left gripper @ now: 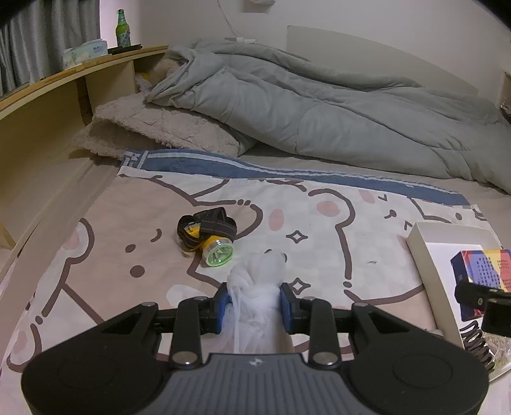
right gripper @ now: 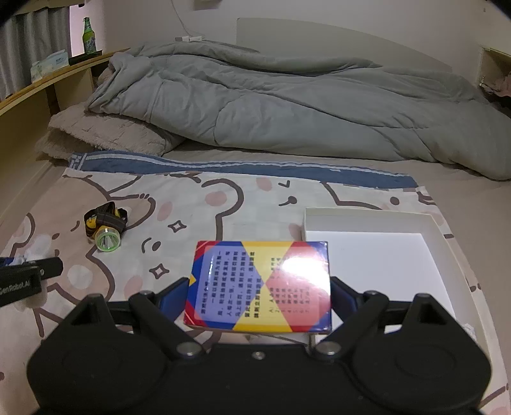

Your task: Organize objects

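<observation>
My left gripper (left gripper: 254, 300) is shut on a bundle of white mesh fabric (left gripper: 258, 274), held just above the bear-print sheet. A yellow headlamp (left gripper: 207, 237) with a black strap and green-rimmed lens lies on the sheet beyond it, to the left. My right gripper (right gripper: 258, 295) is shut on a colourful card box (right gripper: 258, 284) printed in blue, yellow and red, its jaws wide on the box's sides. The box hangs at the near left corner of a white tray (right gripper: 367, 214). In the left wrist view the same card box (left gripper: 479, 271) shows over the white tray (left gripper: 424, 252).
A grey duvet (left gripper: 319, 111) and a beige pillow (left gripper: 153, 127) fill the far half of the bed. A wooden headboard shelf (left gripper: 64, 79) on the left carries a green bottle (left gripper: 123, 27) and a tissue pack (left gripper: 84, 52). A black coiled cord (left gripper: 477, 344) lies in the tray.
</observation>
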A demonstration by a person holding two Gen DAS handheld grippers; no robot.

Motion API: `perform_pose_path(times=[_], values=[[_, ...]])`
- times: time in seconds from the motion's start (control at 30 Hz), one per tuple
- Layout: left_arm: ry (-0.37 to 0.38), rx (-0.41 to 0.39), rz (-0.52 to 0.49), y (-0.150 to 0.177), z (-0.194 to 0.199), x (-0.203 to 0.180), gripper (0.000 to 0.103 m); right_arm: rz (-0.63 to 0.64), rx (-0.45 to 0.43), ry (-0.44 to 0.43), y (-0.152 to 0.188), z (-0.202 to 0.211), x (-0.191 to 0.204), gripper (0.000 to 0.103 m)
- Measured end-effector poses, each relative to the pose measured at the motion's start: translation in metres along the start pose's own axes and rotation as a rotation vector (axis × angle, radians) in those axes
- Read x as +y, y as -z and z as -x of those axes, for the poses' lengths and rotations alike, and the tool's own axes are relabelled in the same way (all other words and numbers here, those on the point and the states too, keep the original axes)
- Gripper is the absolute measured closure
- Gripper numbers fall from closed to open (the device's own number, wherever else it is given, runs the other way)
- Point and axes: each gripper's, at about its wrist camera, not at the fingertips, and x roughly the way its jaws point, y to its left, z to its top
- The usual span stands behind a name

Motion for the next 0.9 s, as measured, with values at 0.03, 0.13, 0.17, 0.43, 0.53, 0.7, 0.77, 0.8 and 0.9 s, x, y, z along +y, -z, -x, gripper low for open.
perform_pose_path(times=[0.03, 0.13, 0.17, 0.43, 0.53, 0.7, 0.77, 0.8, 0.9], values=[[0.003, -0.002, 0.000, -0.001, -0.001, -0.002, 0.070, -0.003, -0.001, 0.000, -0.001, 0.000, -0.001, 0.012], [0.017, -0.010, 0.000, -0.005, -0.001, -0.006, 0.070, -0.015, -0.006, -0.006, -0.004, 0.001, -0.007, 0.012], [0.022, -0.013, -0.002, -0.007, -0.001, -0.008, 0.070, -0.015, -0.007, -0.010, -0.005, 0.001, -0.010, 0.012], [0.075, -0.062, -0.039, -0.025, 0.003, -0.032, 0.070, -0.005, -0.025, -0.005, -0.023, 0.007, -0.034, 0.012], [0.101, -0.069, -0.052, -0.030, 0.002, -0.042, 0.070, -0.015, -0.029, -0.013, -0.032, 0.008, -0.044, 0.012], [0.147, -0.072, -0.065, -0.035, -0.002, -0.059, 0.070, -0.037, -0.039, 0.016, -0.041, 0.002, -0.064, 0.012], [0.162, -0.073, -0.073, -0.037, -0.005, -0.067, 0.070, -0.052, -0.038, 0.023, -0.042, -0.001, -0.073, 0.012], [0.166, -0.073, -0.079, -0.038, -0.007, -0.072, 0.070, -0.053, -0.036, 0.030, -0.042, -0.004, -0.078, 0.012], [0.179, -0.069, -0.099, -0.040, -0.012, -0.089, 0.070, -0.062, -0.029, 0.041, -0.039, -0.010, -0.094, 0.012]])
